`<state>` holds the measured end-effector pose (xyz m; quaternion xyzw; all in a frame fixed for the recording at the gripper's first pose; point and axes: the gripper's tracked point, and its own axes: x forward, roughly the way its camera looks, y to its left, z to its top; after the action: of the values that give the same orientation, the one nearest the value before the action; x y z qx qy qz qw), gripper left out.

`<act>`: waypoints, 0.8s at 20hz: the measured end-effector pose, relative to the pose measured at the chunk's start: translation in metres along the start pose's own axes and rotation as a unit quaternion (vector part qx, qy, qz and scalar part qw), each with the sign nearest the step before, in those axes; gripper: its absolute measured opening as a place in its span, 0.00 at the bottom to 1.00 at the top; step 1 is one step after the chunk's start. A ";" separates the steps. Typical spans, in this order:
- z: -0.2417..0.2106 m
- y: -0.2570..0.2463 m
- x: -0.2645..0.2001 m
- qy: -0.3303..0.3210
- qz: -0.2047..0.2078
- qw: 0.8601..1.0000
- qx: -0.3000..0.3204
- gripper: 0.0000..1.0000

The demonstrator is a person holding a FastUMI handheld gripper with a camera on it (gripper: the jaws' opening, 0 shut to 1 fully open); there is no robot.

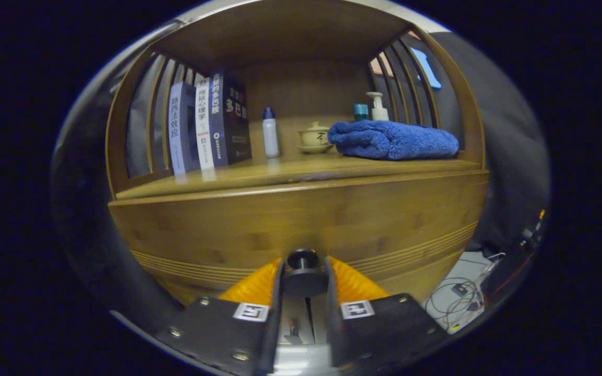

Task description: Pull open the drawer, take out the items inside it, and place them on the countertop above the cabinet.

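Drawer front (301, 219) of the wooden cabinet is a wide panel of honey-brown wood with a band of fine grooves along its lower edge, and it sits flush under the countertop (290, 169), closed. Its dark round knob (302, 259) stands at the lower middle of the panel, right between the fingers of the gripper (303, 277); the fingers sit close on either side of the knob and appear to touch it, though whether both press on it cannot be told.

On the countertop, a row of upright books (209, 125) stands at the left end against slatted side rails; their spines carry Chinese titles too small to read surely. Just right of them is a small white bottle (270, 133) with a blue cap. Near the middle sits a pale lidded teacup (315, 137) on a saucer with a dark brush mark on its side. A folded blue towel (392, 140) lies at the right end, with a teal cap (360, 111) and a white pump bottle (379, 107) behind it near the back corner.

Beyond the cabinet's right side, cables (463, 295) lie on a pale floor.
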<state>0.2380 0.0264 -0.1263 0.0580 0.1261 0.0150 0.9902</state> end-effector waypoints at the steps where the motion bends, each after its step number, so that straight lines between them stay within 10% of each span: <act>1: -0.001 0.000 -0.001 0.005 0.001 1.000 -0.006 0.35; 16: -0.030 -0.006 -0.122 0.002 -0.004 1.000 -0.021 0.24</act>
<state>0.1119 0.0185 -0.1259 0.0363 0.1279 0.0142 0.9910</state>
